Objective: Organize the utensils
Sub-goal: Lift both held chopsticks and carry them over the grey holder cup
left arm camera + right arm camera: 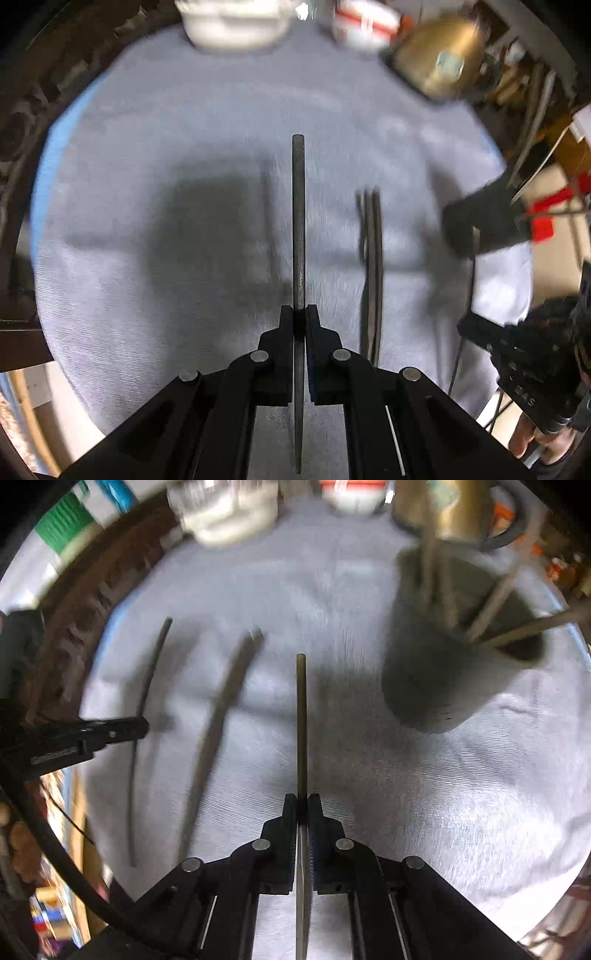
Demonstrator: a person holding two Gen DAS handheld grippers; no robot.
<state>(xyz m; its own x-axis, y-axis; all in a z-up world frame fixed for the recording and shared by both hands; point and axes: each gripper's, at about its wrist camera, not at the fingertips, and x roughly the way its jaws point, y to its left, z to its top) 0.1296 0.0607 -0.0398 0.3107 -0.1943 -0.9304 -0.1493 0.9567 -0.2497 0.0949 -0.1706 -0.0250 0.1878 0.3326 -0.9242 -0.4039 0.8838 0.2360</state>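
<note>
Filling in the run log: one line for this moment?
left gripper: shut on chopstick | right gripper: shut on chopstick | dark cup: holds utensils

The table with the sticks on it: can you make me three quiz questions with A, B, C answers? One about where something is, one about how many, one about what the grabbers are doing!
1. In the right wrist view, where does the dark utensil holder stand?
A. far right on the cloth
B. near left on the cloth
C. between the jaws

2. How many loose utensils lie on the cloth between the two held ones?
A. none
B. a pair side by side
C. five

3. What is the left gripper doing?
A. open over nothing
B. closed on a thin dark utensil
C. holding a bowl

Answers:
1 A, the holder sits up and to the right, sticks poking out.
2 B, two thin sticks lie together there.
3 B, the jaws pinch the stick; the right gripper pinches its own utensil too.
</note>
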